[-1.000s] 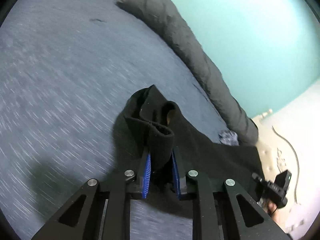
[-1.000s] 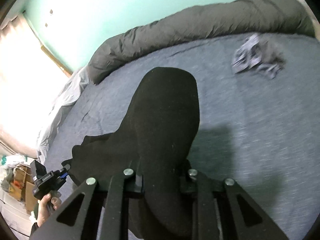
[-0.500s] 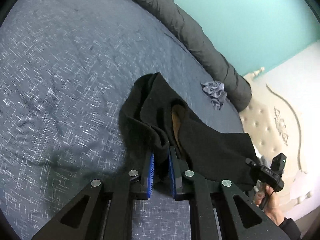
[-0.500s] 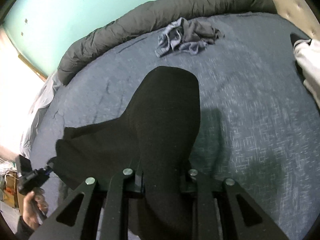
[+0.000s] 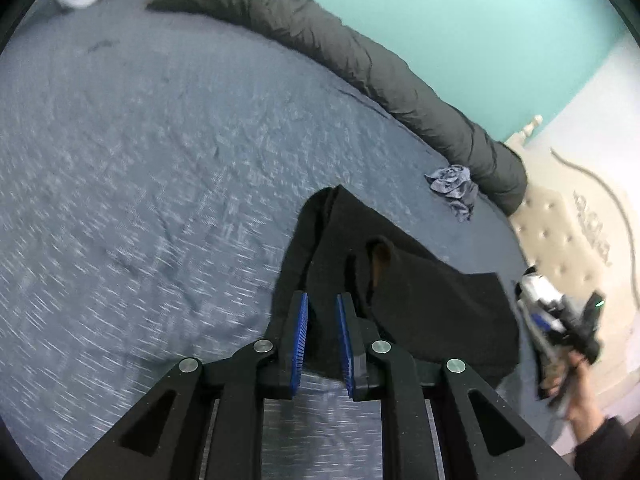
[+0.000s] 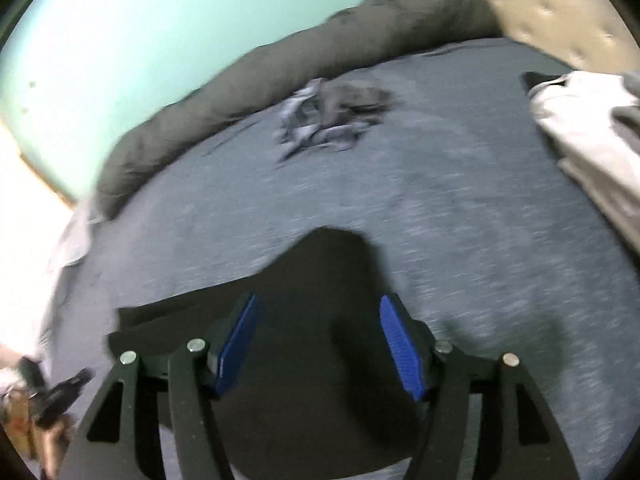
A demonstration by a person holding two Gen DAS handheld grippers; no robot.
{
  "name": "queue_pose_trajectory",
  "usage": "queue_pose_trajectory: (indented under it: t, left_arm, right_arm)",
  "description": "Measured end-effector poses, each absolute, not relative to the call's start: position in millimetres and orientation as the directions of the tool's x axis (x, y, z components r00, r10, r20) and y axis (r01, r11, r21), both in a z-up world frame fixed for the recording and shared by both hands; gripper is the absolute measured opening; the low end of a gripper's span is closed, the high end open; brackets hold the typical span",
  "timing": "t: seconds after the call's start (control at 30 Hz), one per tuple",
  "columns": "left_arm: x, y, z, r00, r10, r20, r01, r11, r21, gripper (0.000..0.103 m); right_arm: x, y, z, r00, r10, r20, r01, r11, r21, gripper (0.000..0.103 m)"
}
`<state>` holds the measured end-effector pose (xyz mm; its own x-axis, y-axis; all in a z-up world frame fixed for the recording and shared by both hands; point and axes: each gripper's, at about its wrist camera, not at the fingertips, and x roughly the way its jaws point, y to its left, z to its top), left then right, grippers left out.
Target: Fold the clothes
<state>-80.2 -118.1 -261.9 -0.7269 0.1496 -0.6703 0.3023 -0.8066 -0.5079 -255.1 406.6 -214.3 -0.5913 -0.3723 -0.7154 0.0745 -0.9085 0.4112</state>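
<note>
While between left fingers, black garment.

no legible text, label or number anywhere

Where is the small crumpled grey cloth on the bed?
In the left wrist view, the crumpled grey cloth lies on the blue bed cover, at right, beside the rolled dark duvet.

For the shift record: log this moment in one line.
left gripper: shut on black garment | right gripper: opening, garment between pads | on bed
</note>
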Motion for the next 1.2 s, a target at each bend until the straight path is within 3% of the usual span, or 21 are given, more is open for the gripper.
queue_pose_trajectory:
  t: [0.23, 0.6, 0.83, 0.93, 1.2]
  left_arm:
    - [-79.9, -113.6, -269.6, -0.715, 0.149, -0.683, 0.279, -0.835, -0.473, 0.016]
    - [-83.9, -118.6, -272.4, -0.707, 0.183, -0.683, 0.255, -0.835, -0.488, 0.017]
    - [-86.9, -117.0, -267.0, -0.713, 0.187, -0.675, 0.239, -0.841, -0.485, 0.019]
    - [-86.2, -116.7, -265.8, -0.715, 0.19, -0.673, 0.235, -0.841, -0.487, 0.026]
    - [-84.5, -118.5, -263.4, -0.72, 0.197, -0.666, 0.233, -0.835, -0.499, 0.027]
  right_arm:
    - [-264.1, 315.1, -241.7, -0.471, -0.476, -0.743, 0.214, -0.879, 0.427, 0.027]
    - [-291.6, 231.4, -299.7, -0.389, -0.411, -0.825, 0.172, -0.912, 0.373, 0.026]
    - [-281.7, 221.3, -281.5, -0.456, -0.41, -0.79, 0.219, -0.912, 0.347, 0.026]
    - [-283.4, 201.8, -285.2, -0.434, -0.398, -0.808, 0.25, -0.915, 0.317, 0.026]
    - [-283.7, 193.0, -284.3, -0.414, -0.355, -0.838, 0.246, -0.93, 0.272, 0.026]
